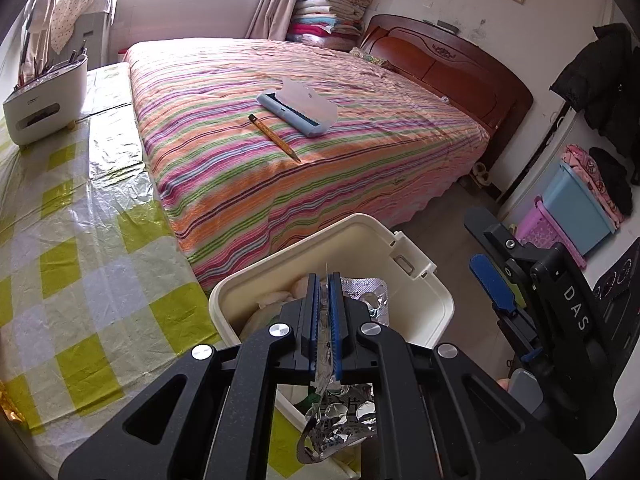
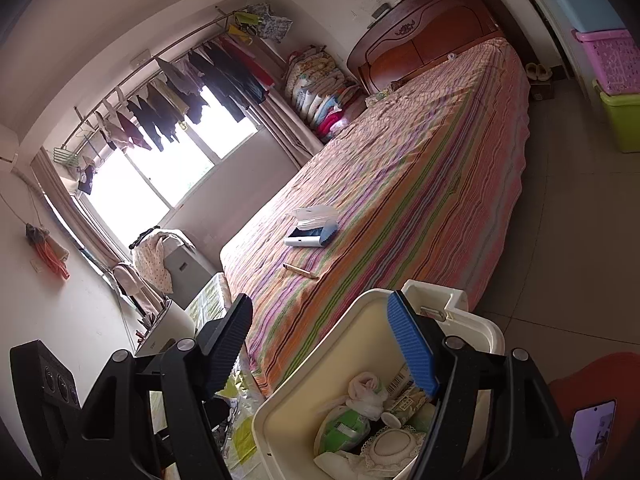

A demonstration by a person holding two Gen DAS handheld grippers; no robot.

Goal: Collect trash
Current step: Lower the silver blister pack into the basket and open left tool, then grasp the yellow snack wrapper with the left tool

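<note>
- While the left wrist view looks down its own arm, the left gripper [image 1: 326,300] has its fingers [image 1: 310,312] pressed together on a silver blister pack [image 1: 340,416]; the foil passes between the blue pads, its crumpled end hanging behind them toward the camera and a flat part showing beyond the tips.
- Just under the tips sits the cream bin [image 1: 424,320], open, with pale trash inside; it stands at the edge of the desk [image 1: 80,240] covered in a yellow-checked sheet, beside the bed [image 1: 320,140].
- On the bed lie a pencil [image 1: 274,137] and a blue case [image 1: 296,110], well apart from the bin.
- At the right edge, the right gripper [image 1: 496,284] shows one blue pad; it is near the bin, not touching it.
- From the right wrist view, the right gripper [image 2: 320,344] has its fingers [image 2: 412,348] spread wide and bare, hovering over the bin [image 2: 280,420].
- One pad overlaps the bin's far rim; wrappers and a bag lie inside below.
- Pencil [image 2: 300,271] and case [image 2: 310,232] lie on the bed [image 2: 420,180] beyond.
</note>
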